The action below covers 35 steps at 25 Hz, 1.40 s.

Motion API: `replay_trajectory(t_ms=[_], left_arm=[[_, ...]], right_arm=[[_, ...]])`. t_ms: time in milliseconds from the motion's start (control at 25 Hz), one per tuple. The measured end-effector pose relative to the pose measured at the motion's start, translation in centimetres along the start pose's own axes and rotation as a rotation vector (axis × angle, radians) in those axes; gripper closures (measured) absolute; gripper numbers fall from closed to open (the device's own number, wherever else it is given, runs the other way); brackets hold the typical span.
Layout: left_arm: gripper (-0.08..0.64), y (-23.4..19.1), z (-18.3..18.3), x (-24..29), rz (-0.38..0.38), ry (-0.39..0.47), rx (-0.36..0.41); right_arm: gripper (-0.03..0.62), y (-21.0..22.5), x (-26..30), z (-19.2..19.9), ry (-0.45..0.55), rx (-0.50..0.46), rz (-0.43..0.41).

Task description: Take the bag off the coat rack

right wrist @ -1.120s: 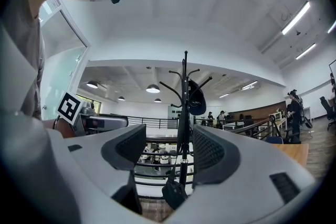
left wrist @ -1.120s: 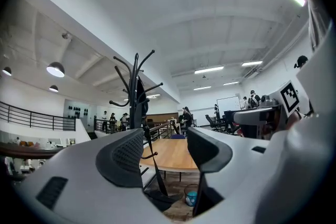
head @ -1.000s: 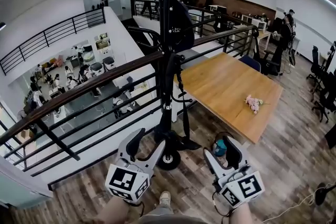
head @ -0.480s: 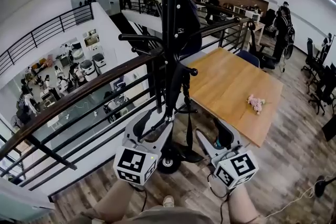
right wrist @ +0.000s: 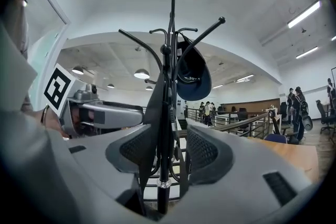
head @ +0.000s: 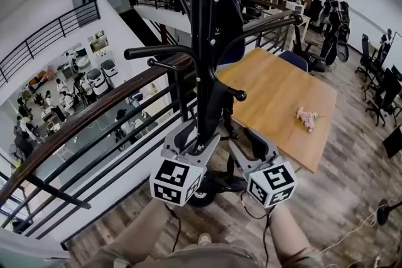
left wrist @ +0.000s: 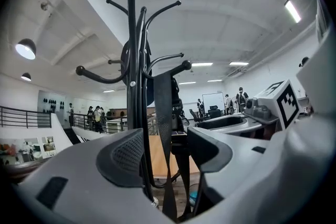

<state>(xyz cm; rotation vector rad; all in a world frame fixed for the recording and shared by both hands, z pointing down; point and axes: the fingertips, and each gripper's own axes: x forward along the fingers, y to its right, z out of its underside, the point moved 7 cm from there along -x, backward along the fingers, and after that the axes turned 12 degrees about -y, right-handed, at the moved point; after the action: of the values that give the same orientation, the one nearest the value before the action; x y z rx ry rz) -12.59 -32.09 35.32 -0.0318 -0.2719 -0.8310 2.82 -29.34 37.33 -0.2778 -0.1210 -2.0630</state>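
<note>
Overhead, in the head view, the bag (head: 227,16) is seen hung high on the coat rack (head: 204,59). It is dark and slumps against the pole, and its strap (head: 220,107) trails down. The left hand-held gripper (head: 193,138) and the right hand-held gripper (head: 248,144) are both raised to the pole, well below the bag itself. A small white print is carried on the bag, too small to be read. Only black-and-white squares are shown on the marker cube (head: 178,180).

In the left gripper view, the jaws are held wide apart. The pole and the flat strap (left wrist: 164,113) stand between them, and neither pad is pressed on anything.

In the right gripper view, the jaws are closing about the pole and the strap (right wrist: 151,113), but no firm pressure on either is shown yet. The bag (right wrist: 193,76) is seen above, rounded and sagging beneath an upturned hook (right wrist: 210,29). Its white lettering is again illegible.

The bag is judged to be soft fabric, limp and fairly light. The strap would likely slide and fold under a pinch. A hold high up is therefore advised, on the strap close to the hook or on the top of the bag, so that it can be lifted clear of the upturned tip. A pull from low on the strap might tilt the rack.
</note>
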Motion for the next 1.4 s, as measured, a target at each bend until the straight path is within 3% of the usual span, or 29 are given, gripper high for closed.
replay_trajectory(t_ms=[360, 520, 720, 1040, 1400], left_arm=[[0.31, -1.1, 0.3, 2.7, 0.01, -0.035, -0.033], [0.369, -0.8, 0.2, 2.7, 0.029, -0.031, -0.039], [0.531, -0.1, 0.2, 2.8, 0.047, -0.035, 0.0], [0.541, -0.2, 0.3, 1.2, 0.018, -0.108, -0.036], [0.542, 0.9, -4.0, -1.9, -0.017, -0.012, -0.059]], right_arm=[[0.395, 1.2, 4.1, -0.3, -0.062, -0.021, -0.014], [0.478, 1.9, 4.6, -0.3, -0.068, -0.011, -0.002], [0.528, 1.9, 4.8, -0.2, -0.052, -0.026, -0.061], [0.538, 1.5, 3.3, -1.2, -0.056, 0.005, -0.15], [0.543, 2.8, -0.9, -4.9, 0.053, 0.022, -0.223]])
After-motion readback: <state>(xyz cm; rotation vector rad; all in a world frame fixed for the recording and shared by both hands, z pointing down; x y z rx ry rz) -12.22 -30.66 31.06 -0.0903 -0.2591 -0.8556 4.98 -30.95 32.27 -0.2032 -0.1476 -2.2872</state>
